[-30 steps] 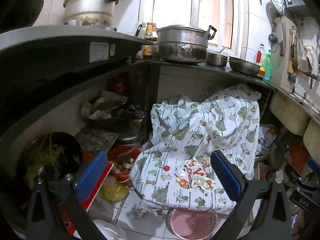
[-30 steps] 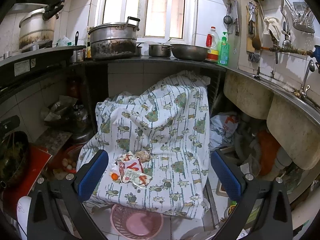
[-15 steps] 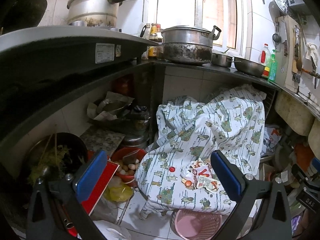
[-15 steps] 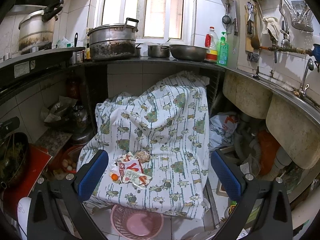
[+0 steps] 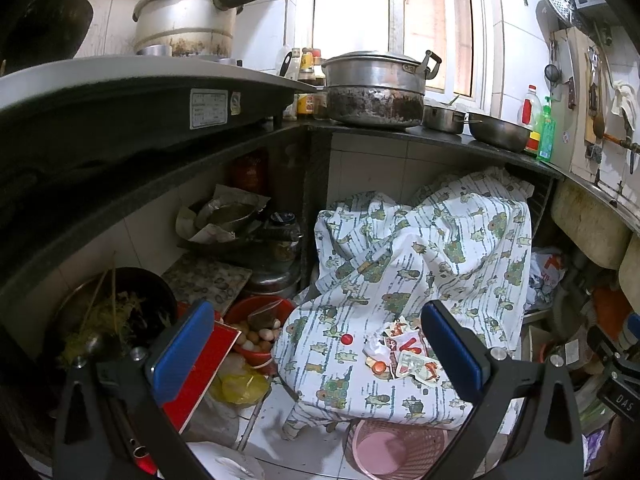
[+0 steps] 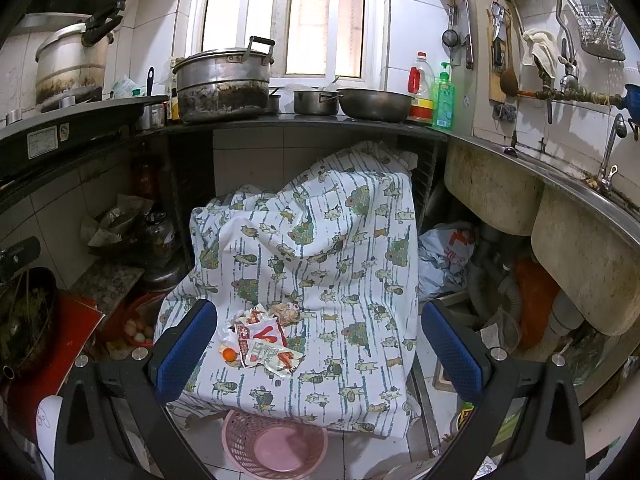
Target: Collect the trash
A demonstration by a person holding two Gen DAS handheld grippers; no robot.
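Note:
A heap of trash (image 5: pixel 400 350) (image 6: pixel 262 340), red and white wrappers, crumpled paper and an orange cap, lies on a white cloth with green animal prints (image 5: pixel 420 264) (image 6: pixel 316 248). A small red cap (image 5: pixel 346 338) sits apart to the left of the heap. Below the cloth's front edge stands a pink mesh basket (image 5: pixel 390 446) (image 6: pixel 276 442). My left gripper (image 5: pixel 320 354) is open, held above and short of the trash. My right gripper (image 6: pixel 320 350) is open too, its left pad (image 6: pixel 182 350) beside the heap. Neither holds anything.
A black counter (image 6: pixel 304 122) carries a large sooty pot (image 6: pixel 224 80), pans and bottles. On the left are a red bowl of eggs (image 5: pixel 256 330), a dark pan of greens (image 5: pixel 108 312) and a yellow bag (image 5: pixel 240 386). Sinks (image 6: pixel 580 260), pipes and a plastic bag (image 6: pixel 444 256) crowd the right.
The left gripper's view has shifted a little, so the cloth and trash sit further right and lower. The right gripper's view is nearly the same. Both stay open.

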